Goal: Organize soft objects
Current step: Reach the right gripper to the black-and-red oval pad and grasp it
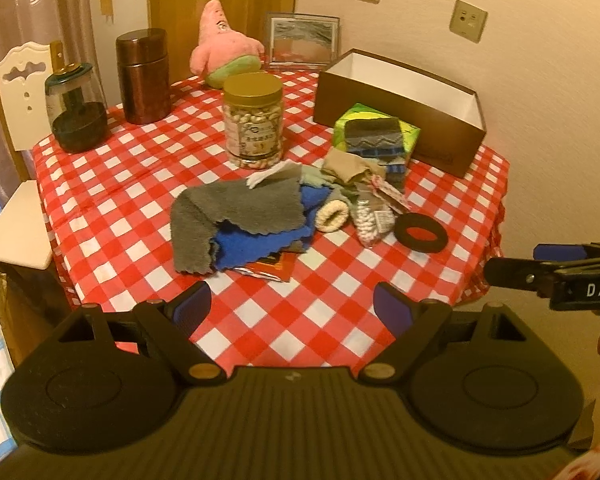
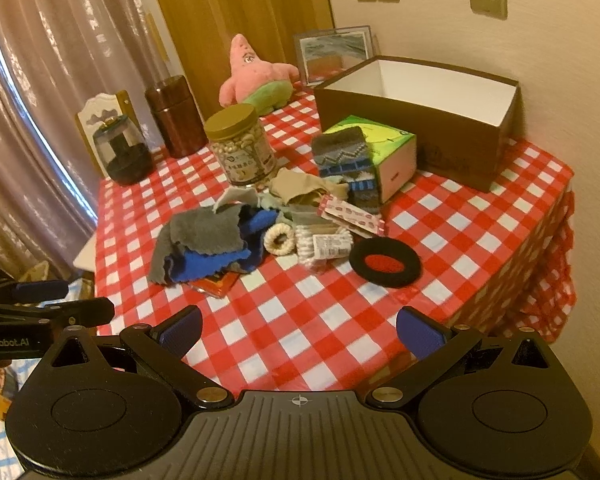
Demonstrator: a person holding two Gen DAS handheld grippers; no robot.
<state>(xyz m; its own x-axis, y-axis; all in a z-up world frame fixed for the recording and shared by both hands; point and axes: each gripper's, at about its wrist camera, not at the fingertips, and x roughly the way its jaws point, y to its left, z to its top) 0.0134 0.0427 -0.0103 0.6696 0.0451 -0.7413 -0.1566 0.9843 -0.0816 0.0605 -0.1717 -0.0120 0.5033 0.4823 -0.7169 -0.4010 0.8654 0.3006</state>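
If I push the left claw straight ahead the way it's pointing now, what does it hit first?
Probably the cloth pile: the open left claw lines up with the red packet poking out under the blue cloth and gray cloth. Bare tablecloth lies between; depth is uncertain.

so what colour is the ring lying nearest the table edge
Black; the black ring shows the red tablecloth through its hole, clearest in the right wrist view.

You are looking at home dining corner: counter (image 1: 112,184) wearing red-checked cloth, white chair (image 1: 22,92) standing beside it, curtain (image 2: 40,92) hanging at window, framed picture (image 1: 303,40) leaning on wall, pink plush toy (image 1: 220,42) sitting by snack jar (image 1: 253,120).
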